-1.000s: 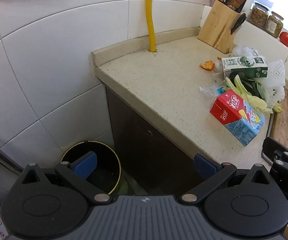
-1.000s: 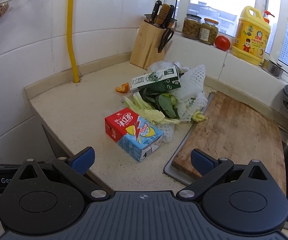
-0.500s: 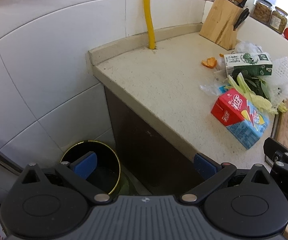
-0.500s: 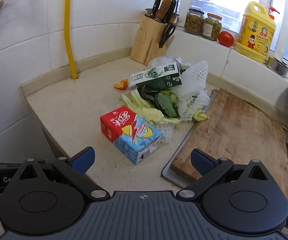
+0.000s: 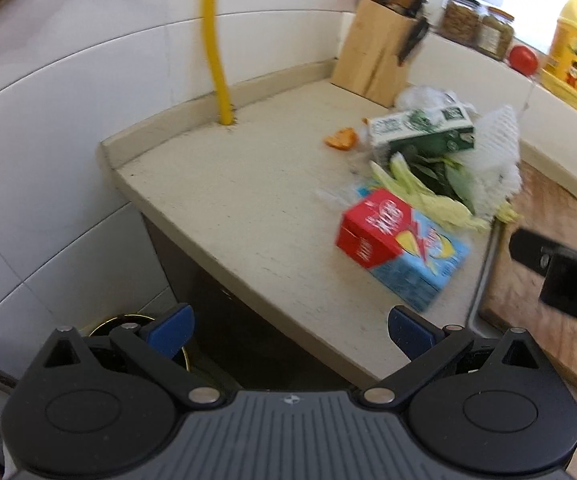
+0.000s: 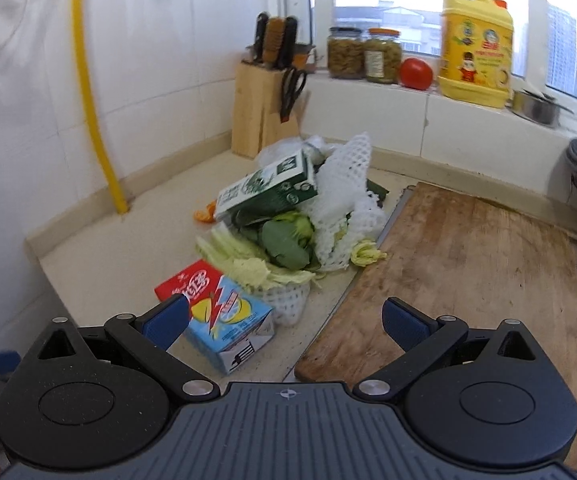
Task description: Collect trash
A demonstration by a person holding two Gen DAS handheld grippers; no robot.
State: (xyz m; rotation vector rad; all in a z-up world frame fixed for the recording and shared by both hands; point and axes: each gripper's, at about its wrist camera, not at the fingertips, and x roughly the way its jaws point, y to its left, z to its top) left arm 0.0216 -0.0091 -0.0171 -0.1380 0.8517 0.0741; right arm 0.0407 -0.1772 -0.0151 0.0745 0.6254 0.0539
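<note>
While you hold both tools low at the front edge of the surface point(image 5: 248, 200), each set of tongs gapes wide with nothing between its blue pads — the left tongs point(image 5: 290, 326) over the corner of the surface, the right tongs point(image 6: 286, 320) just above the trash pile. Below your left tongs, the gold rim of a dark bin point(image 5: 186, 354) shows on the floor beside the cabinet. Nearest your right tongs lies the red-and-blue drink carton point(image 6: 224, 320) on its side, touching the cutting board's point(image 6: 468, 280) neighbouring heap. Behind it sit pale cabbage leaves point(image 6: 248, 264) and dark greens point(image 6: 288, 240), wrapped partly by white foam netting point(image 6: 344, 196). A green-and-white milk carton point(image 6: 268, 192) rests tilted on top. Beyond — a scrap of orange peel point(image 6: 204, 214), then the knife block point(image 6: 262, 108) against the wall.
</note>
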